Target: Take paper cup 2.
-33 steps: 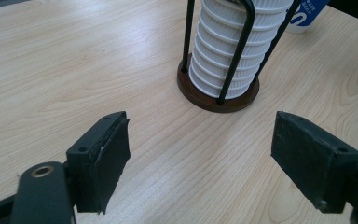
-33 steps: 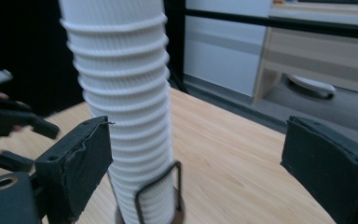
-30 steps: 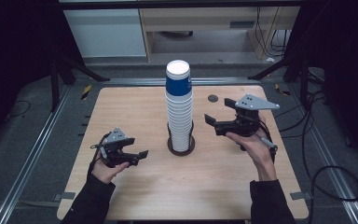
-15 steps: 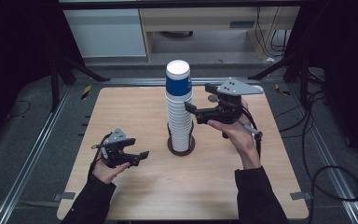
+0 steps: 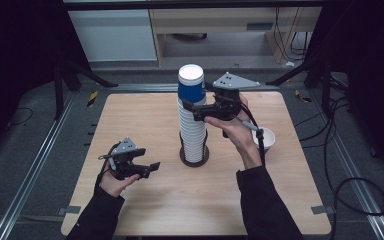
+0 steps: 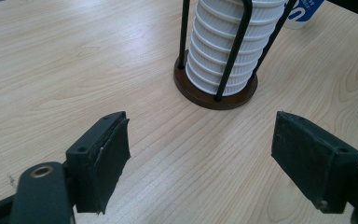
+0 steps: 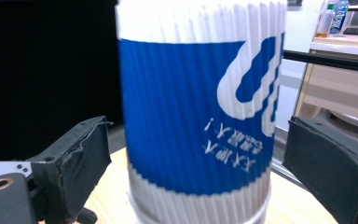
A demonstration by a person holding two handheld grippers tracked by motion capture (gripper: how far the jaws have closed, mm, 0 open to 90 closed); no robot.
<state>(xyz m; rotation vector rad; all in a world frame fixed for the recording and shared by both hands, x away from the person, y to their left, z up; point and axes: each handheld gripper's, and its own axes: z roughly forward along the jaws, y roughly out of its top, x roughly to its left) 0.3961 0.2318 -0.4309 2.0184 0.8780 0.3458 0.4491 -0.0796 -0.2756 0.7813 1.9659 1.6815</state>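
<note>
Cups stacked upside down form a tall column (image 5: pixel 192 125) in a wire holder on a round brown base (image 5: pixel 195 157) near the middle of the wooden table (image 5: pixel 130 115); the top one, a blue-and-white cup (image 5: pixel 190 85), sits at the very summit. The right gripper (image 5: pixel 192 111) is raised to that height, its jaws spread wide on either side of the blue-and-white cup (image 7: pixel 198 112). In the right gripper view the pads stand apart from the cup's ribbed wall, with a gap on both sides. The right forearm reaches up and forward from the near edge, hand tilted toward the stack. A single white cup (image 5: pixel 266 138) stands on the table just beside that wrist. The left gripper (image 5: pixel 147 167) rests low over the table, near-left of the stack, jaws wide and holding nothing, aimed toward the base (image 6: pixel 214 91).
</note>
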